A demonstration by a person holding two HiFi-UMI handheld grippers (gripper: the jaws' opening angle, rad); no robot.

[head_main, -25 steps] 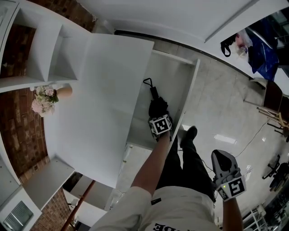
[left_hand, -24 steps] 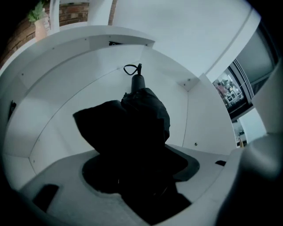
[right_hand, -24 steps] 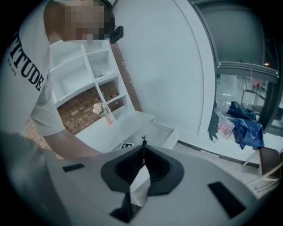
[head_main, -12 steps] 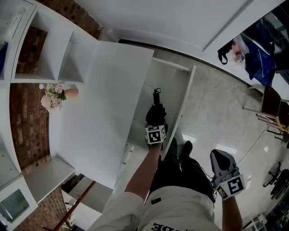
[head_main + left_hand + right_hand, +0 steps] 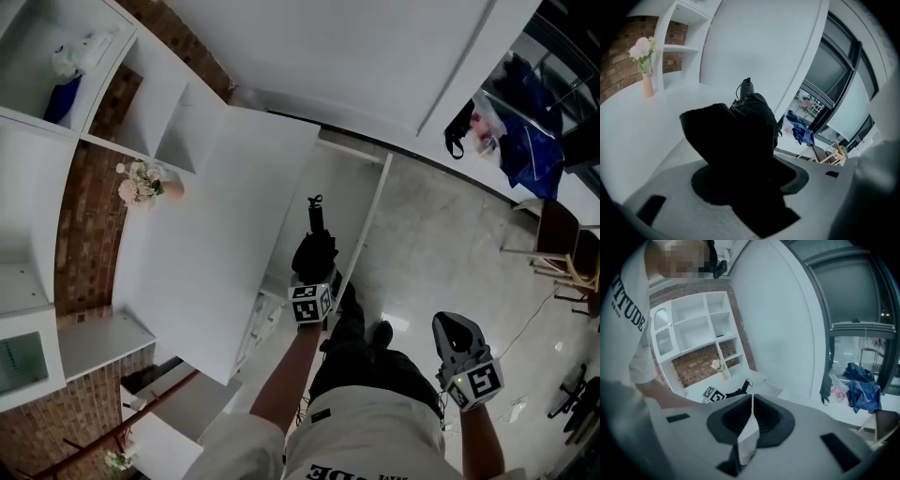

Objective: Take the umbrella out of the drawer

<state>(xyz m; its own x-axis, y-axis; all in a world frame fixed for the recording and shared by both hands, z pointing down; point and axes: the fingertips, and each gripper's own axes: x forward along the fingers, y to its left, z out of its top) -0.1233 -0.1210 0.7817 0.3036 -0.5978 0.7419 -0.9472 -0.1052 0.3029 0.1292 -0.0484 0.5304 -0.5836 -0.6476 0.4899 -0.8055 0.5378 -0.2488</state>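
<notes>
The black folded umbrella (image 5: 314, 248) hangs above the open white drawer (image 5: 373, 202), its handle end with the wrist loop pointing away from me. My left gripper (image 5: 313, 274) is shut on its bunched fabric, after its jaws have just been closing on it. In the left gripper view the umbrella (image 5: 740, 133) fills the space between the jaws of that gripper (image 5: 745, 176). My right gripper (image 5: 452, 326) hangs at the lower right, over the floor, shut and empty. Its pads meet in the right gripper view (image 5: 752, 416), where the umbrella (image 5: 738, 391) shows small beyond them.
A white desk top (image 5: 216, 234) lies left of the drawer, with a vase of pink flowers (image 5: 141, 183) at its far edge. White shelves (image 5: 56, 112) stand on a brick wall. The person's legs (image 5: 361, 352) stand by the drawer. Bags and blue cloth (image 5: 516, 141) hang at upper right.
The left gripper has risen with the umbrella, lifting it from the drawer's floor to above the drawer. The right gripper has shifted a little. The head view now shows more of the shelves.
</notes>
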